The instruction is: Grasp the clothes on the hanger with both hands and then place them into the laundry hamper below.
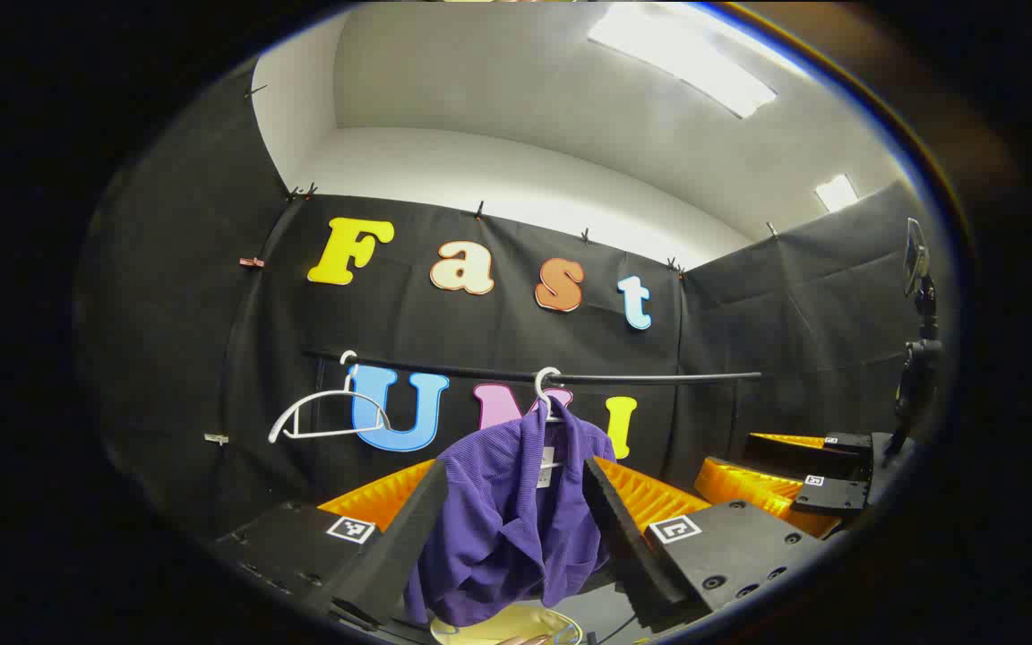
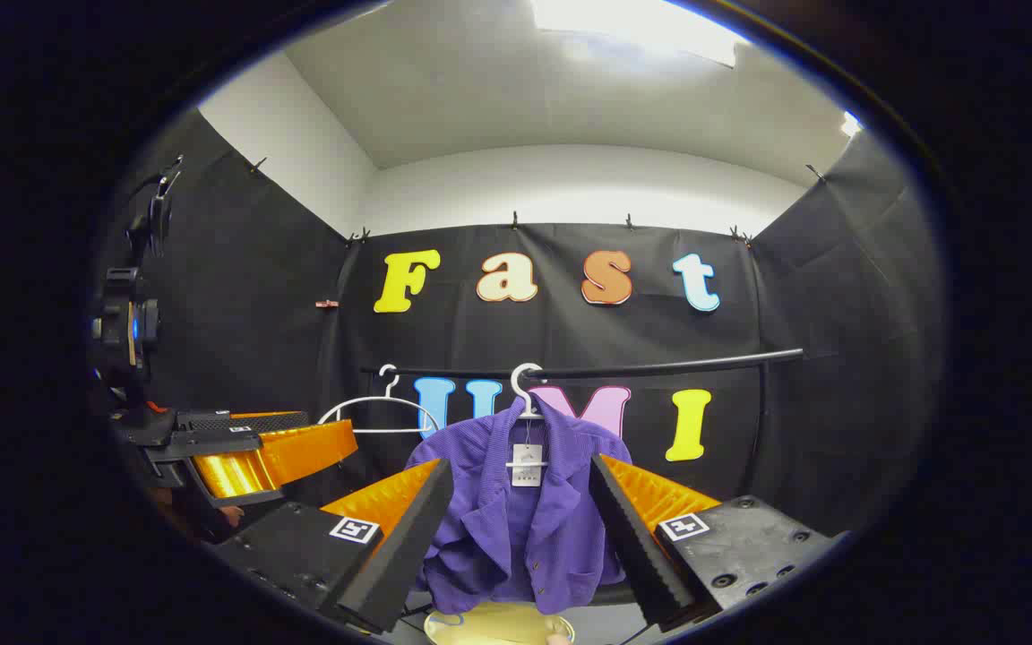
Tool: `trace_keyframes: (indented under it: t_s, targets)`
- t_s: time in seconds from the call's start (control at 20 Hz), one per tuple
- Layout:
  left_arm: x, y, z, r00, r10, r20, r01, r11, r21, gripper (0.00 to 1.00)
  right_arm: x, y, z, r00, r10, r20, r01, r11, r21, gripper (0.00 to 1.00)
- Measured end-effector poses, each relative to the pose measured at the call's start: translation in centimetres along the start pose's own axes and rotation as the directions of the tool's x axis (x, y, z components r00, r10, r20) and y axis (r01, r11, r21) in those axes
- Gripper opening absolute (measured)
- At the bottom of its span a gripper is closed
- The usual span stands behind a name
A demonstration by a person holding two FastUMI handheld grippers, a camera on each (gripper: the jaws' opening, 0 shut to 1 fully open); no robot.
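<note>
Purple ribbed shirt (image 1: 516, 511) hangs on a white hanger (image 1: 548, 387) from the black rail (image 1: 659, 377), framed between the left gripper (image 1: 516, 537) fingers. Left to right in the left gripper view: an empty white hanger (image 1: 323, 421) on the rail, then the shirt, then the right gripper (image 1: 803, 475) at the far right, partly cut off by the view's edge. Left jaws stand wide, the shirt beyond them, not touched. Shirt's lower hem hides most of a pale yellow hamper (image 1: 507, 625) rim below; only a sliver shows.

In the right gripper view the left gripper (image 2: 256, 457) sits far left, its rear lost in shadow. Empty hanger (image 2: 379, 412), then the shirt (image 2: 525, 520) with a white tag (image 2: 526, 466) at the collar; tag print too small to make out. Right gripper (image 2: 520, 537) jaws wide, shirt between the fingers but beyond them. Hamper (image 2: 498, 625) rim again cut off at the bottom.
</note>
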State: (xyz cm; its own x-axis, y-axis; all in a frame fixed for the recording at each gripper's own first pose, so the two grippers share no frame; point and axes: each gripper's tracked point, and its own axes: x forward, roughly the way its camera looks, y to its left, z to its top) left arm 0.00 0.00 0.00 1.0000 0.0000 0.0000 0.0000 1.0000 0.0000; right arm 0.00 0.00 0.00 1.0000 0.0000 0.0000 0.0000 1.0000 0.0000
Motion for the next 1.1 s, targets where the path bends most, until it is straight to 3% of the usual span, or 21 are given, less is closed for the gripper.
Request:
trace_keyframes:
  t_s: [0.5, 1.1]
  targets:
    - [-0.8, 0.6, 1.4, 1.0, 0.001, 0.025, 0.0, 1.0, -0.018, 0.95, -0.6, 1.3, 1.4, 1.0, 0.002, 0.024, -0.002, 1.0, 0.004, 0.97]
    - [-1.7, 1.2, 1.5, 0.999, -0.046, 0.016, 0.046, 0.998, -0.046, 0.95, -1.4, 2.2, 1.2, 0.999, -0.039, 0.003, 0.039, 0.999, -0.007, 0.97]
